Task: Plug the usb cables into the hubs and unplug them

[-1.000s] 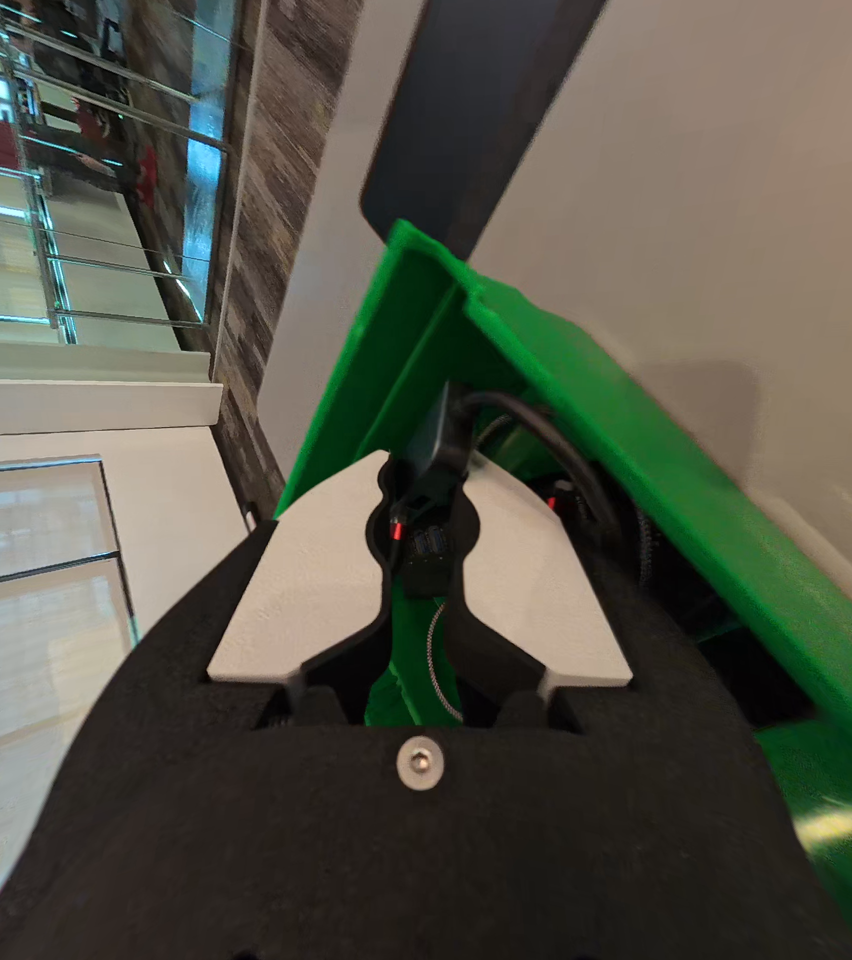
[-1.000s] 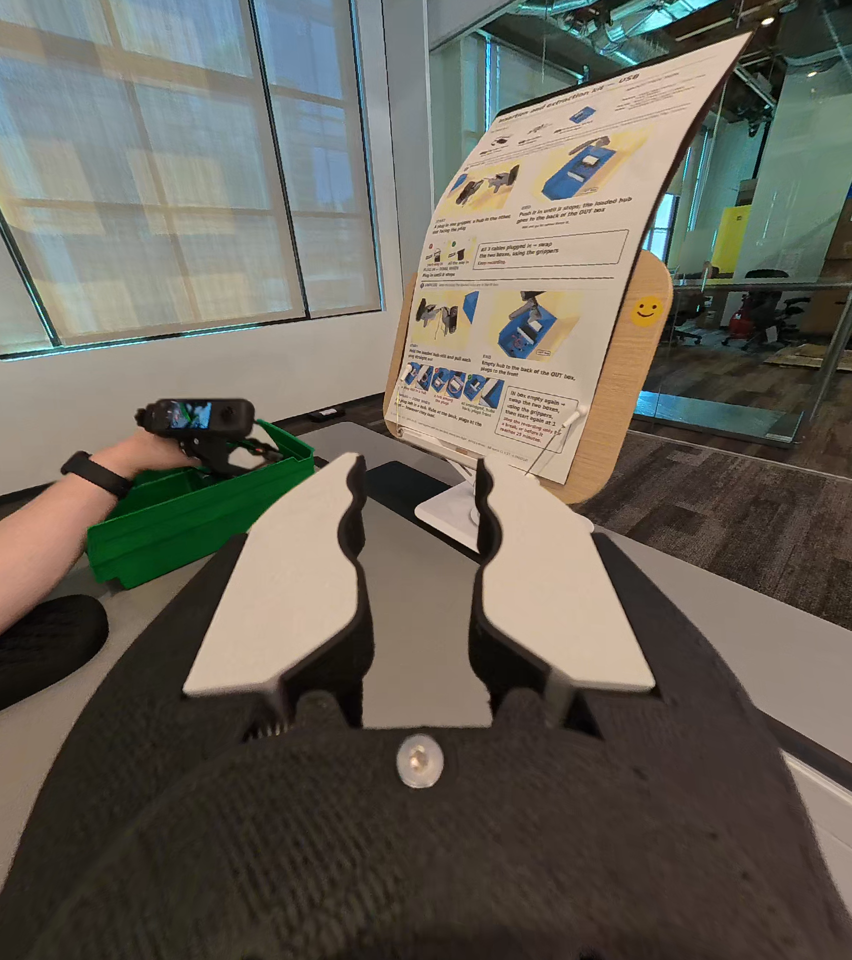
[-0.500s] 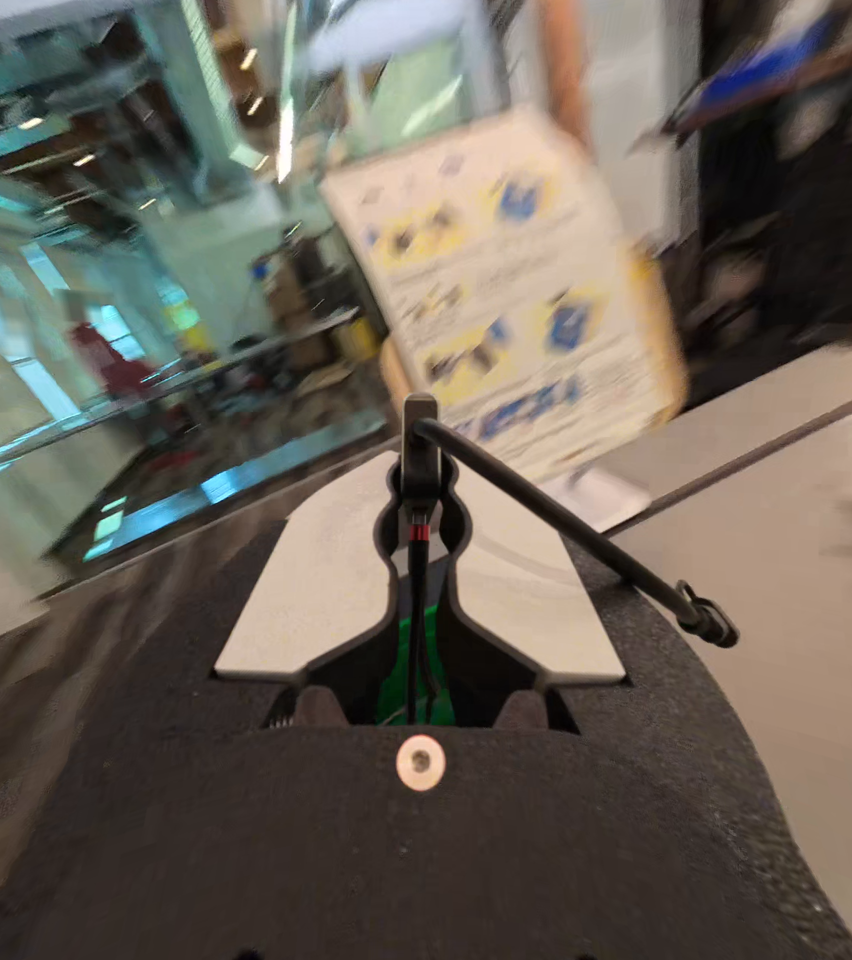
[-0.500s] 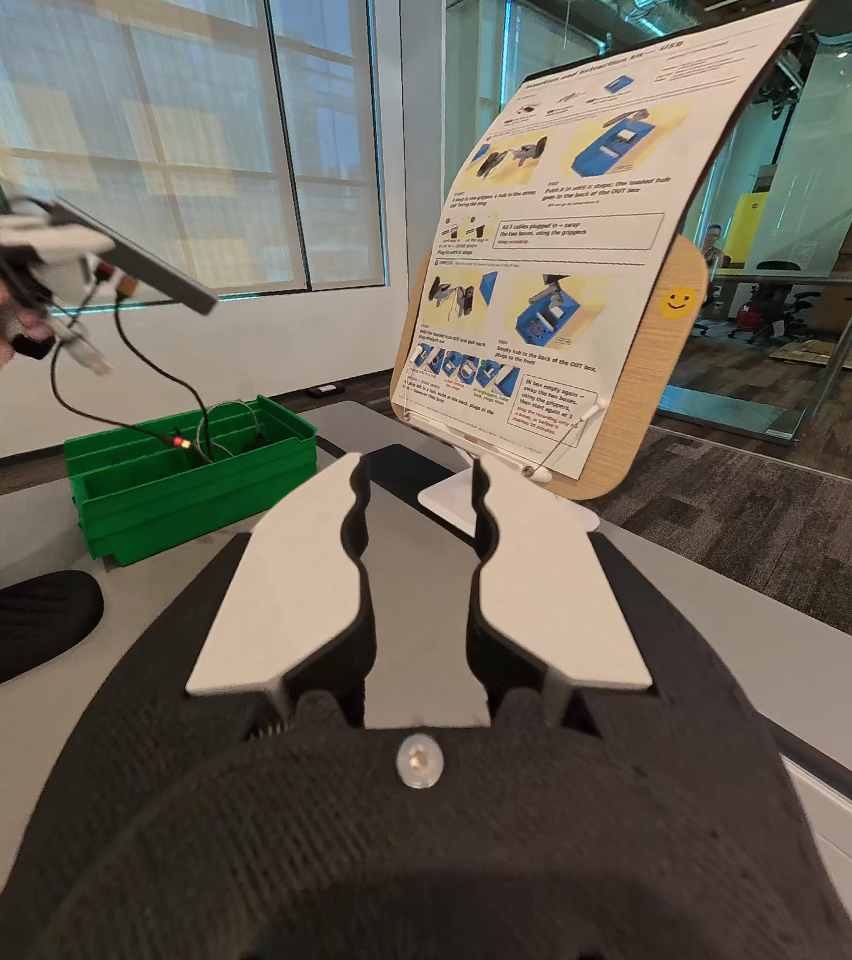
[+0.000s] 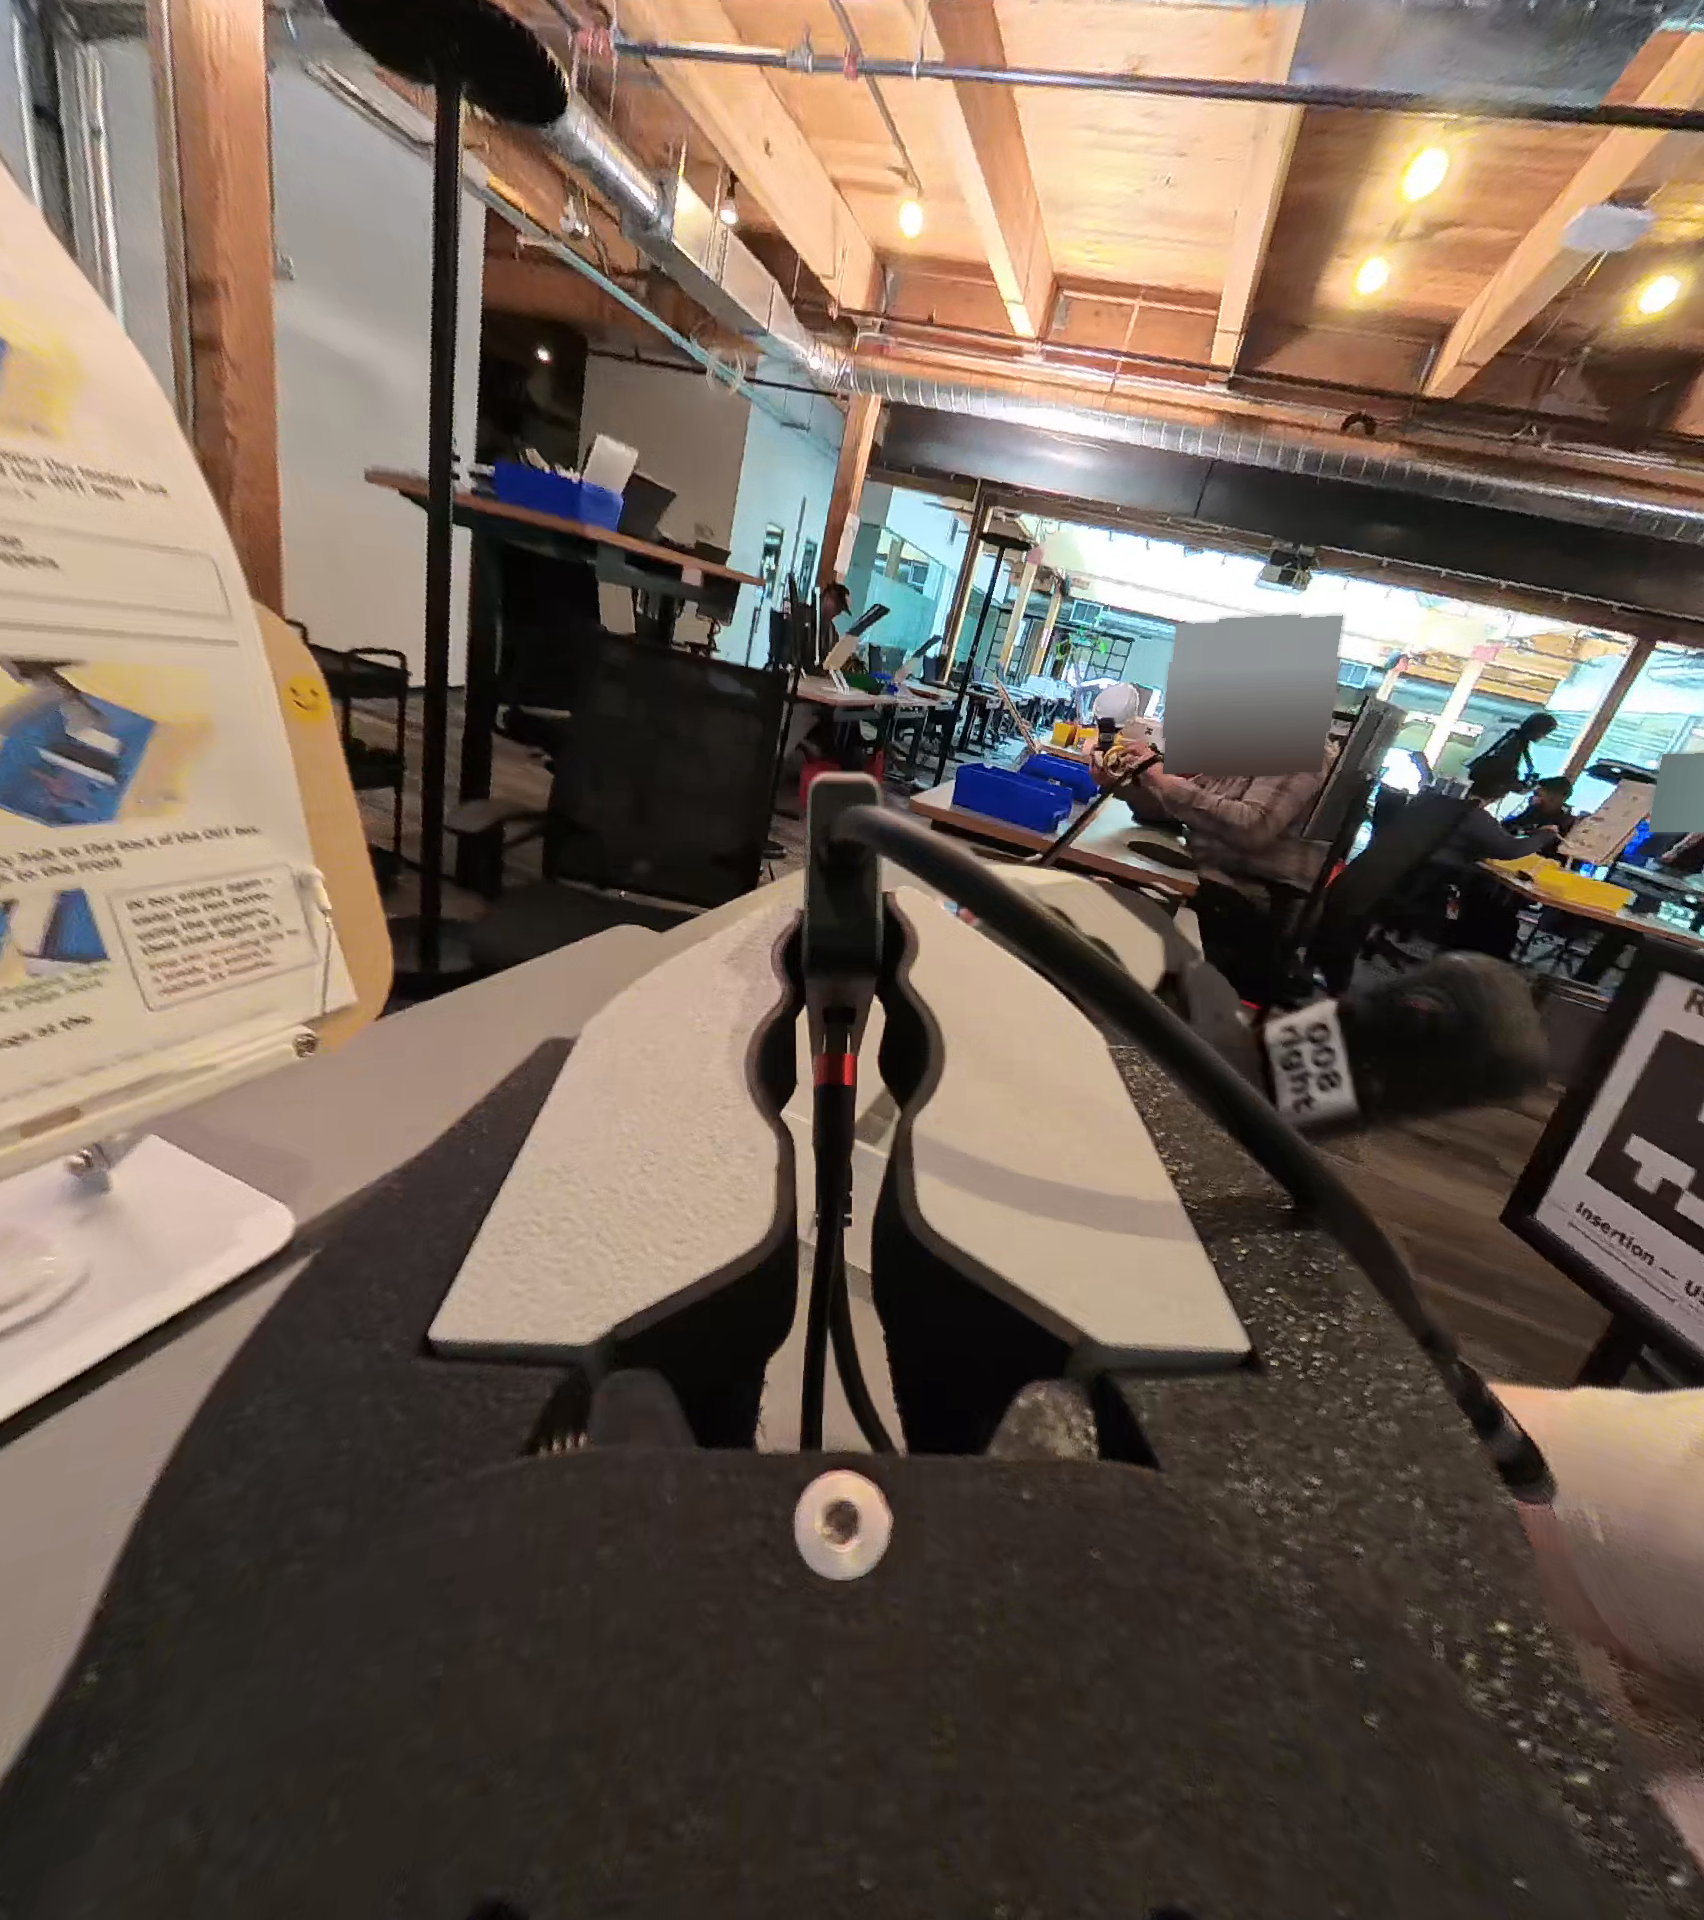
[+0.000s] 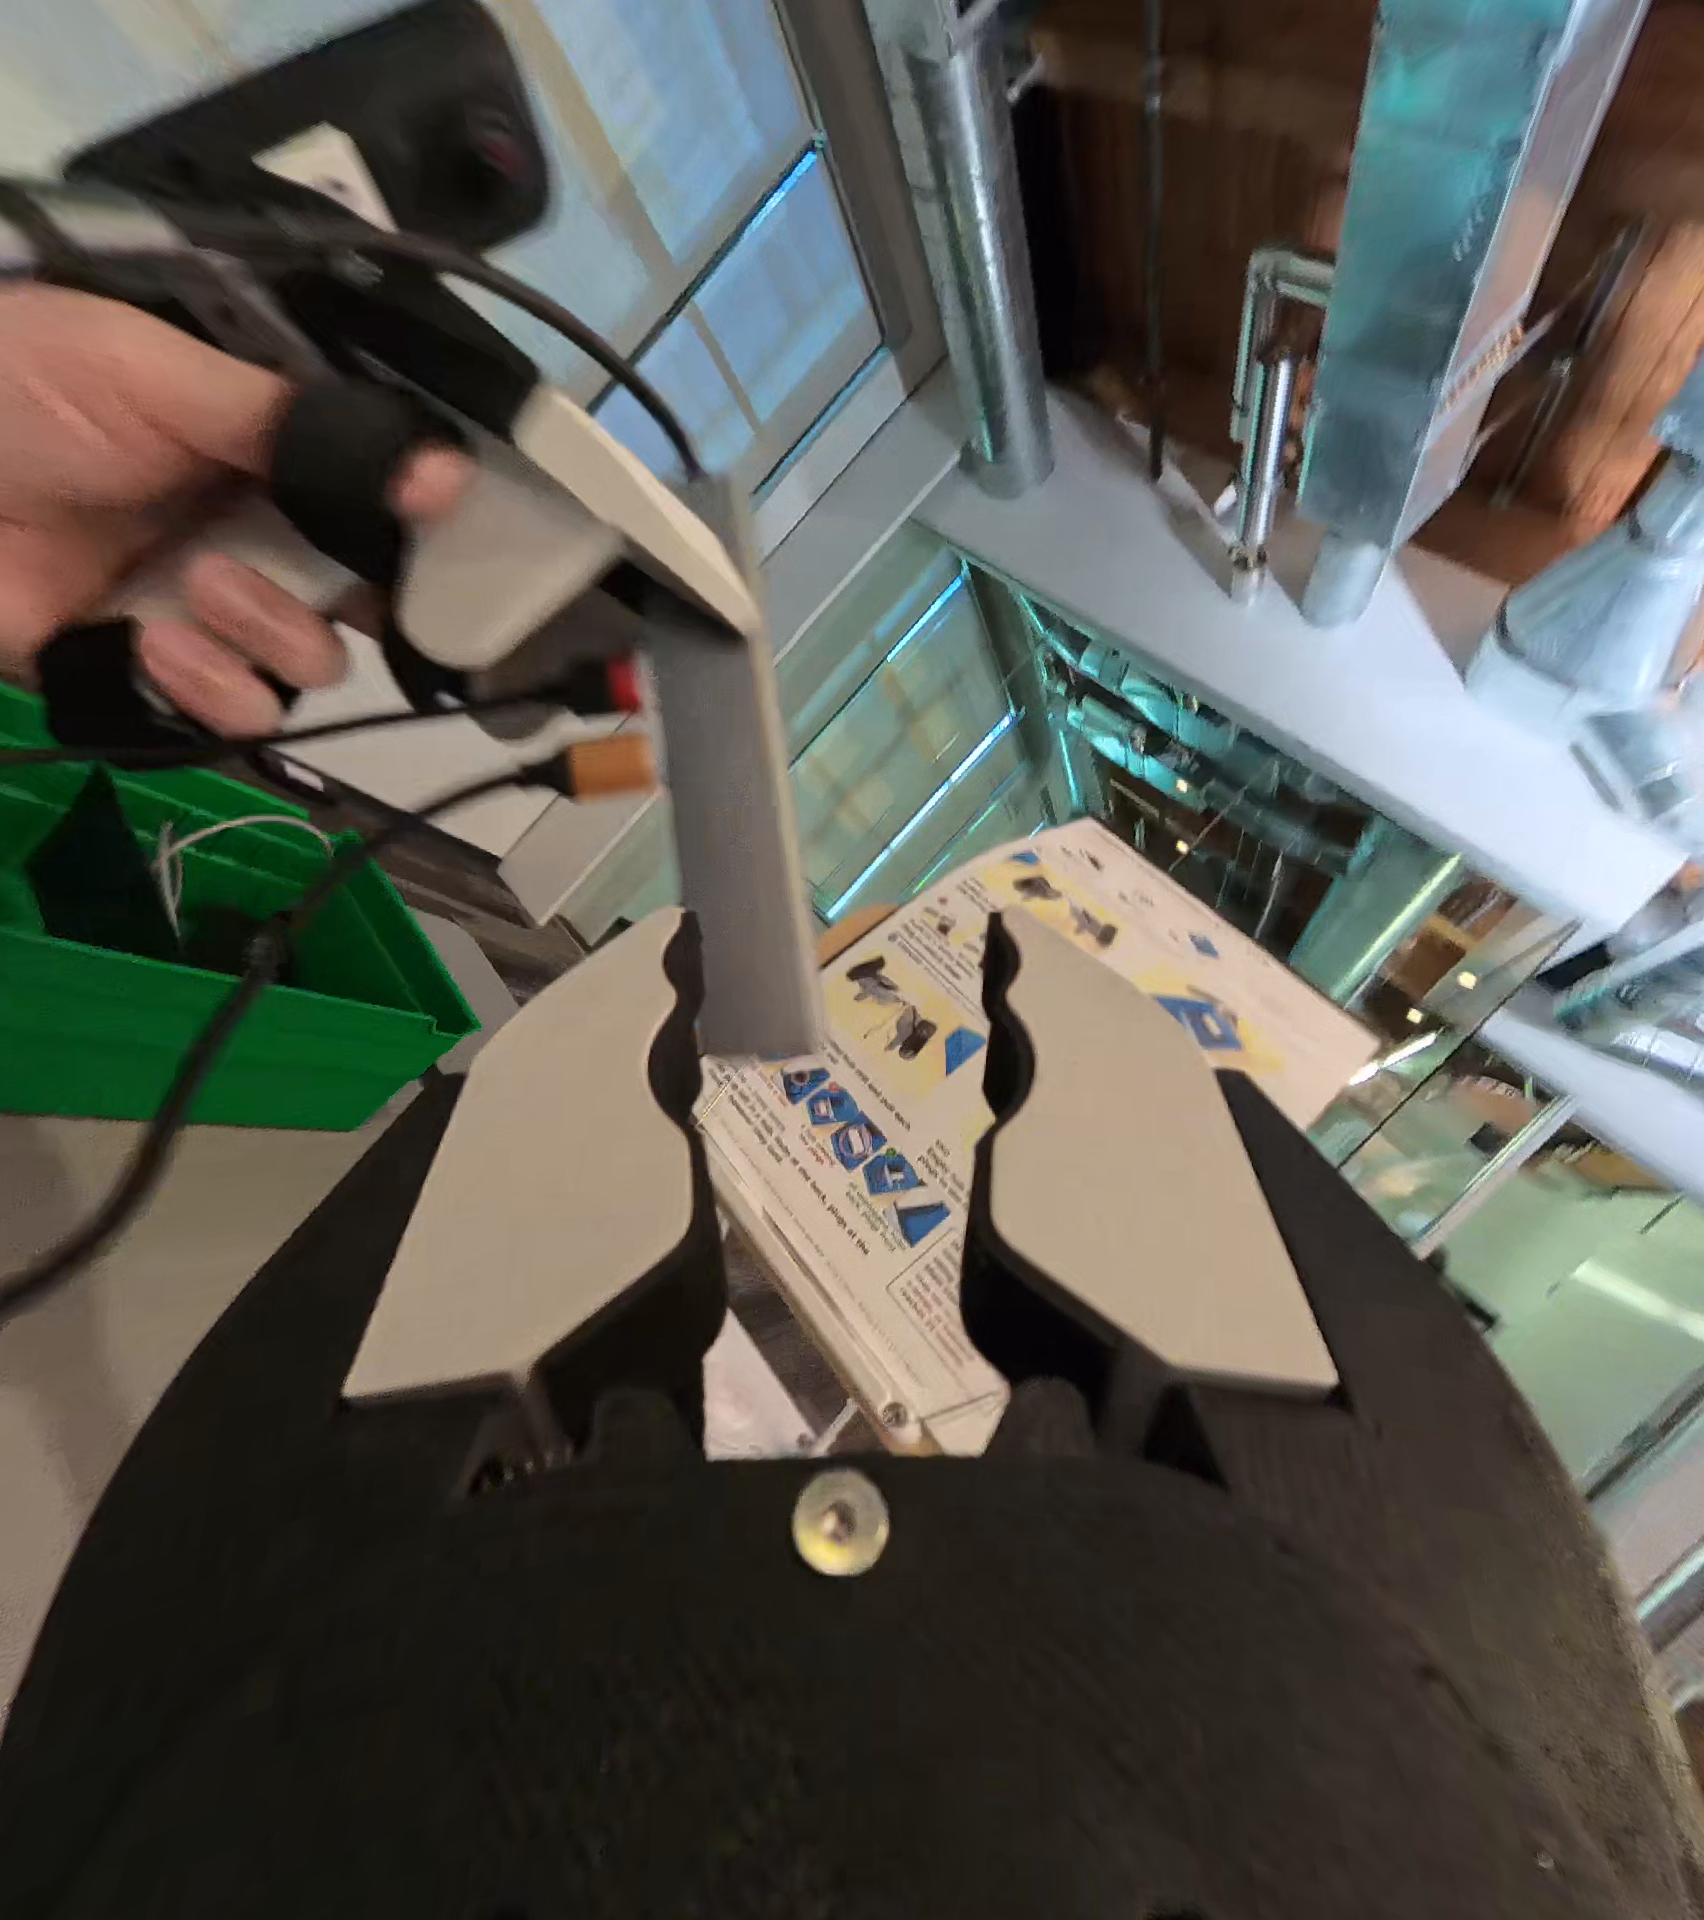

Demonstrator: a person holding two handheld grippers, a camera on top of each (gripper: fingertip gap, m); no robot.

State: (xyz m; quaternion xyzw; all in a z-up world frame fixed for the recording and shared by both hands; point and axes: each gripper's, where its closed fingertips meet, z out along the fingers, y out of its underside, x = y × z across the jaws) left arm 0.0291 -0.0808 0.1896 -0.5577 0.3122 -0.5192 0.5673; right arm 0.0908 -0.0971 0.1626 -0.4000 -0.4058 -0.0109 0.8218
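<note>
Grey tabletop (image 5: 474,997), smooth and matte, under timber ceiling beams with round lamps and bare metal ducting; farther back, desks with blue bins (image 5: 1009,805) and seated people.

Left gripper (image 5: 843,935): flat pale-grey finger plates with wavy inner edges, set in a coarse black foam-like body, closed narrow on a slim dark-grey hub (image 5: 840,883). Hub held edge-on and upright in the left wrist view, its top poking above the fingertips. Thick black cable (image 5: 1170,1060) curving from the hub's upper end down to the right, toward a pale sleeve at the frame edge. Thin black lead with a red ring (image 5: 832,1067) hanging straight down between the plates.

Seen from the right wrist view, same hub (image 6: 728,831) as a long flat grey slab, tilted, its lower end dipping between the fingertips of the right gripper (image 6: 837,961). Right plates spread wide, nothing clamped; contact with the left plate impossible to tell. Plugs with red (image 6: 622,681) and orange (image 6: 609,766) collars beside the slab, blurred.

Green plastic bin (image 6: 152,1039) at left on the table, ribbed walls, a divider and loose cables inside. Laminated instruction sheet (image 5: 69,727) on a rounded wooden board with a white base, just beyond both grippers. Framed black-and-white marker sign (image 5: 1700,1174) at far right. Person's hand (image 6: 69,468) with black finger loops gripping the left tool.
</note>
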